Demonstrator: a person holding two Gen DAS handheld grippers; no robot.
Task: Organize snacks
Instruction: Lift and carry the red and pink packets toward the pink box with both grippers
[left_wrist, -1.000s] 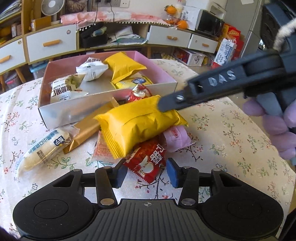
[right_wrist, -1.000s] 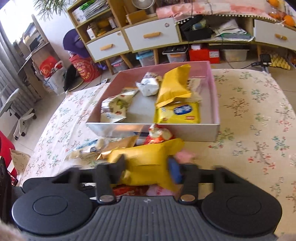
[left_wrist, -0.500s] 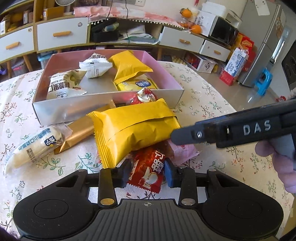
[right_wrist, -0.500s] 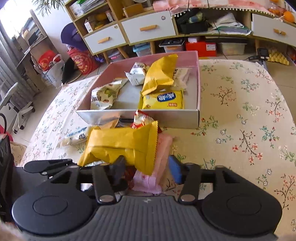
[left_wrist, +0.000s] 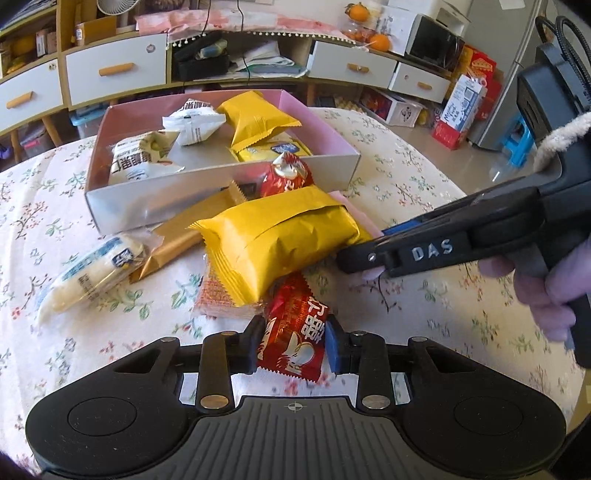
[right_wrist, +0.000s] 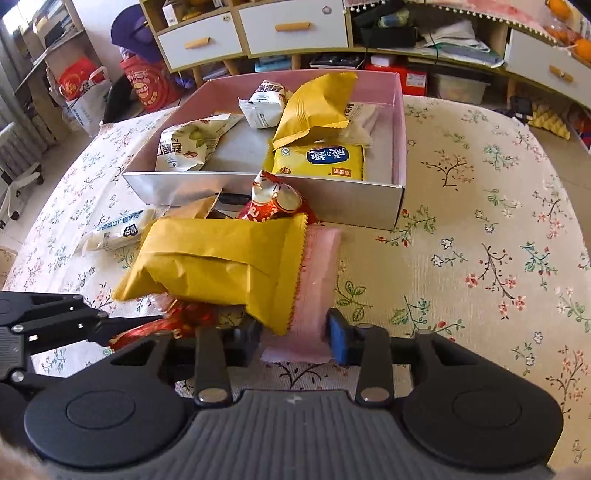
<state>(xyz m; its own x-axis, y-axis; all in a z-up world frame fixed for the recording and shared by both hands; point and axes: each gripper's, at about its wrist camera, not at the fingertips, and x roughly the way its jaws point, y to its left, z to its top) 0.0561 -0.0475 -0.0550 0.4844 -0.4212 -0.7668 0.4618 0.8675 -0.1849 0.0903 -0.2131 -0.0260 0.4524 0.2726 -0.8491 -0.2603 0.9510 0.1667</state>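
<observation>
Left gripper (left_wrist: 291, 345) is closing on the red snack packet (left_wrist: 295, 339) lying lengthwise between its pads; right gripper (right_wrist: 293, 338) is clamping the pink packet (right_wrist: 314, 280) — both packets just short of the box (right_wrist: 354, 206), straight ahead.

One box (right_wrist: 369, 206), five packets inside; six packets on the table (right_wrist: 480, 258); two oranges (left_wrist: 369, 27) on the shelf.

Right claw (right_wrist: 295, 341) astride pink packet (right_wrist: 312, 291)
</observation>
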